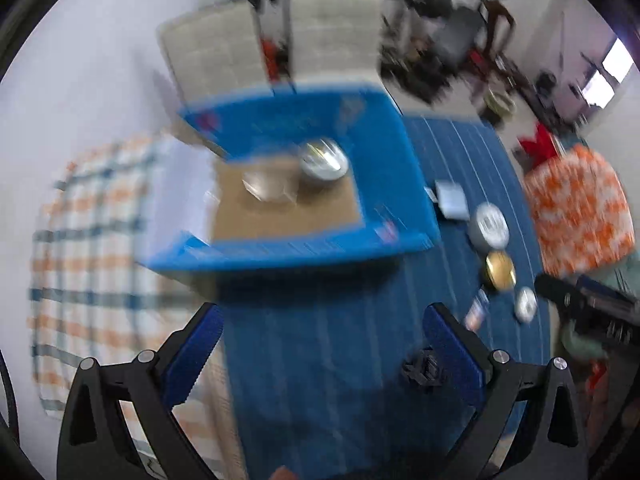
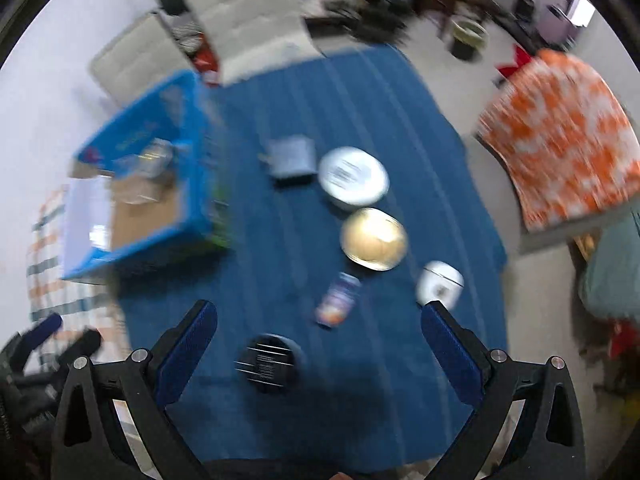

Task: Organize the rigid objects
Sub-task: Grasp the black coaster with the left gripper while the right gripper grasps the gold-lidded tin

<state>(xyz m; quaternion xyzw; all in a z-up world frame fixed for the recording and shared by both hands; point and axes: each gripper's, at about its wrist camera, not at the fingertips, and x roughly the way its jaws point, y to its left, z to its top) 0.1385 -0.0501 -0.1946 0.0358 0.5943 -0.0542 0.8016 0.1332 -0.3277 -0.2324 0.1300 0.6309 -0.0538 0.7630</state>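
Everything is blurred, so no label or writing can be read, not even the dark print on the white round tin [image 2: 353, 175]. Both grippers hang released and empty above the blue mat [image 2: 380, 112]: the left gripper [image 1: 320, 344] near the blue box [image 1: 384, 152], the right gripper [image 2: 319, 344] just over a black round lid [image 2: 269, 363]. Beyond that lid lie a small can [image 2: 338, 300] on its side, a gold tin [image 2: 374, 239], a white cup [image 2: 439, 283] to the right, and a grey square case [image 2: 291, 155] farthest. The box, on the left, holds a silver tin [image 1: 323, 159] and a clear dish [image 1: 266, 186] on its cardboard floor.
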